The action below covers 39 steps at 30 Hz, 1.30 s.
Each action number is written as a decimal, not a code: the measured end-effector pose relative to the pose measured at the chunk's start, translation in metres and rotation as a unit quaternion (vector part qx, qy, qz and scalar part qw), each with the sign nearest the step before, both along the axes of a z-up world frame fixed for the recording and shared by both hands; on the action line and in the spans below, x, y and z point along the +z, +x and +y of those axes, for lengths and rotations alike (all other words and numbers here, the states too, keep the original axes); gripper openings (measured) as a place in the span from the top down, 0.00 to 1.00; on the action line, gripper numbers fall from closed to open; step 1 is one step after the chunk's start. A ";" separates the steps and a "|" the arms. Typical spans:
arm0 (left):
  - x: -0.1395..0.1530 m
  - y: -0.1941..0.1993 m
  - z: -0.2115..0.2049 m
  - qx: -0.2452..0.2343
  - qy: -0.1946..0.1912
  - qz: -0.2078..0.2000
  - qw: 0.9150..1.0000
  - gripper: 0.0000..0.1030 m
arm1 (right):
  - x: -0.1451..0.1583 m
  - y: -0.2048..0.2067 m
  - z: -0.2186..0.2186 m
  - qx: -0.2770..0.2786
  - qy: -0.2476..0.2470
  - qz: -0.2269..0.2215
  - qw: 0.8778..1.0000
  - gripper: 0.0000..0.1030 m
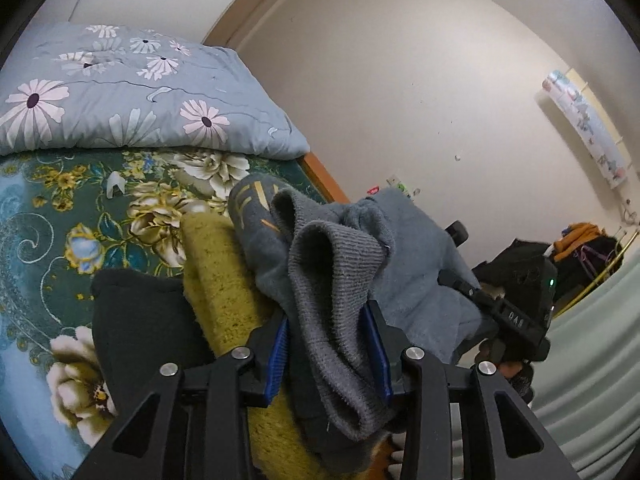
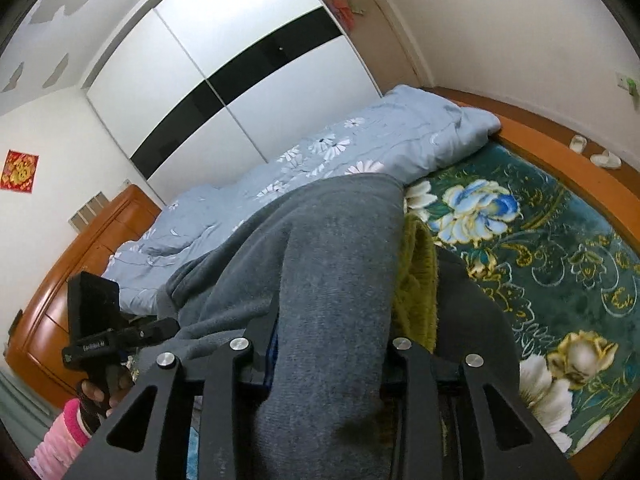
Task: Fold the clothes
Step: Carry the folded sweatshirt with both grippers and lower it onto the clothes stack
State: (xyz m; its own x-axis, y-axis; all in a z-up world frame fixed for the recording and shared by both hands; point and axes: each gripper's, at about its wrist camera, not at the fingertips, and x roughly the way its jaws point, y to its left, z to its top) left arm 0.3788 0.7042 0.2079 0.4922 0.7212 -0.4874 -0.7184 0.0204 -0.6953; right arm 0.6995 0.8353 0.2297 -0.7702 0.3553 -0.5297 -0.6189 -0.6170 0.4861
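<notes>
Overlying floral bedspread [image 2: 560, 248], grey garment [image 2: 332, 272]

light: even, soft indoor | shadows: faint | edges: strong fisheye bending, black corners | focus: near fabric slightly soft

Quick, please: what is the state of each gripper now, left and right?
Left gripper: closed on the grey garment, at a ribbed edge.
Right gripper: closed on the same grey garment.

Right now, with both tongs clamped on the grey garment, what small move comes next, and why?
Probably draw the left tongs and right tongs apart to stretch the grey garment, since it hangs bunched above the floral bedspread.
</notes>
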 end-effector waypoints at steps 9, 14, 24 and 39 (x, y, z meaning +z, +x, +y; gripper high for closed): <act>0.066 -0.001 -0.033 0.035 0.086 0.086 0.992 0.33 | 0.040 0.016 -0.028 -0.033 0.087 -0.035 0.995 0.51; 0.072 0.040 -0.024 -0.012 0.082 0.139 0.987 0.31 | 0.074 0.004 -0.054 -0.026 0.147 -0.036 0.988 0.47; 0.022 0.078 -0.020 -0.077 0.020 0.182 0.980 0.31 | 0.012 -0.032 -0.061 -0.008 0.118 -0.178 0.977 0.43; 0.046 0.080 -0.054 -0.070 0.050 0.218 0.972 0.31 | 0.025 -0.016 -0.088 -0.018 0.137 -0.155 0.978 0.43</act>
State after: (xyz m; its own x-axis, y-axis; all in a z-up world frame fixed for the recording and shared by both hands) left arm 0.4590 0.6505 0.2543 0.3523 0.7166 -0.6020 -0.9294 0.1922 -0.3152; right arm 0.6836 0.7475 0.2545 -0.5717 0.5406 -0.6171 -0.7345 -0.6724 0.0914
